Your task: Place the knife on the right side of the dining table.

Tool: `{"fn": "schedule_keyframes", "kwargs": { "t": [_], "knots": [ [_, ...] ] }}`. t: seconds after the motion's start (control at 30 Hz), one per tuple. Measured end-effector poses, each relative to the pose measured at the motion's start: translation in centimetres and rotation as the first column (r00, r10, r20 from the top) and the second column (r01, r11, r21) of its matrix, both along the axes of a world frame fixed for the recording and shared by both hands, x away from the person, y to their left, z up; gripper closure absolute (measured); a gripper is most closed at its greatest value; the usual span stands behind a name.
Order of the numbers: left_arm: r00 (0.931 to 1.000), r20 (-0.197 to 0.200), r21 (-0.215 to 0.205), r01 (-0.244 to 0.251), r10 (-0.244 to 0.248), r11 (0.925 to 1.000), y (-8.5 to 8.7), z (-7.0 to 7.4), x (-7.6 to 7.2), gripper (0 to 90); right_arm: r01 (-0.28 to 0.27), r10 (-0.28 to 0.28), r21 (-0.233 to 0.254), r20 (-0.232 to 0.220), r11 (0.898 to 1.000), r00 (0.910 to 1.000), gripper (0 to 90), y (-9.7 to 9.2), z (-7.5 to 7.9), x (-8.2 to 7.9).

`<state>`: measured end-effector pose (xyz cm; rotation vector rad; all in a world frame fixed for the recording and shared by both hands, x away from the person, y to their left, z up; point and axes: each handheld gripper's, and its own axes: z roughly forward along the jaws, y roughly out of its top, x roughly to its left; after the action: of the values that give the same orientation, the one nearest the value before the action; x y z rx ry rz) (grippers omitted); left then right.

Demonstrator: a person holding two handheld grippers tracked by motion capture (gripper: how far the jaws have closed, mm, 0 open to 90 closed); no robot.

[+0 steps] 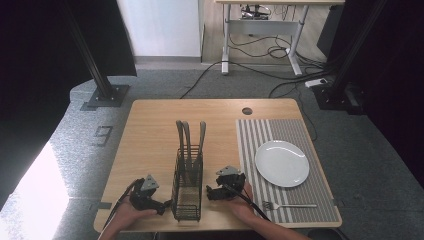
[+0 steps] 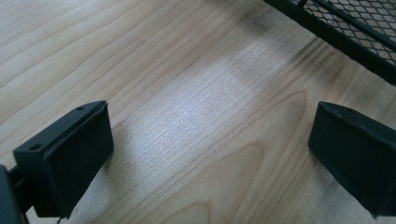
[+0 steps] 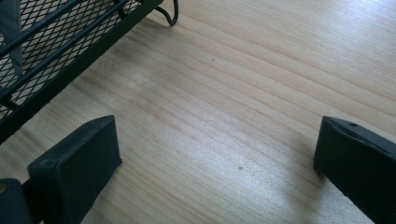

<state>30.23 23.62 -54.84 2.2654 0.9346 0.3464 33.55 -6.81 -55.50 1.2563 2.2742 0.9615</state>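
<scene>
Black mesh basket (image 1: 187, 185), white plate (image 1: 281, 163), grey-striped mat (image 1: 255, 135).

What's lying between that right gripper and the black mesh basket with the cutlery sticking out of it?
Nothing visible. The right gripper sits just to the right of the mesh caddy, jaws open, with bare wooden table between them. The fork and the plate lie on the striped mat, on its far side.

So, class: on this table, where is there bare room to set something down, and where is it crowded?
Free: the bare wood left of the mesh cutlery basket, and the strip between the basket and the striped placemat. Behind the basket is free too. Crowded: the near edge, where the left tool and right tool flank the basket, and the mat, bearing a white plate and fork.
</scene>
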Motion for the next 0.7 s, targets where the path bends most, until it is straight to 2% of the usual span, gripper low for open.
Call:
{"fn": "schedule_keyframes", "kwargs": {
  "t": [0.43, 0.57, 0.7],
  "knots": [
    [0.9999, -0.005, 0.002, 0.015, -0.015, 0.9999, -0.25, 0.03, 0.63, 0.0, -0.014, 0.014, -0.004, -0.006, 1.000, 0.9999, 1.7, -0.09, 0.12, -0.14],
    [0.9999, -0.002, 0.000, 0.010, -0.010, 0.9999, -0.13, 0.01, 0.46, 0.0, -0.014, 0.014, -0.004, 0.001, 1.000, 0.9999, 4.9, 0.08, 0.18, -0.28],
    [1.0000, -0.003, 0.003, 0.004, -0.004, 1.0000, 0.03, 0.03, 0.11, 0.0, -0.010, 0.010, -0.004, -0.012, 1.000, 0.9999, 10.9, 0.20, 0.45, -0.28]
  ]
}}
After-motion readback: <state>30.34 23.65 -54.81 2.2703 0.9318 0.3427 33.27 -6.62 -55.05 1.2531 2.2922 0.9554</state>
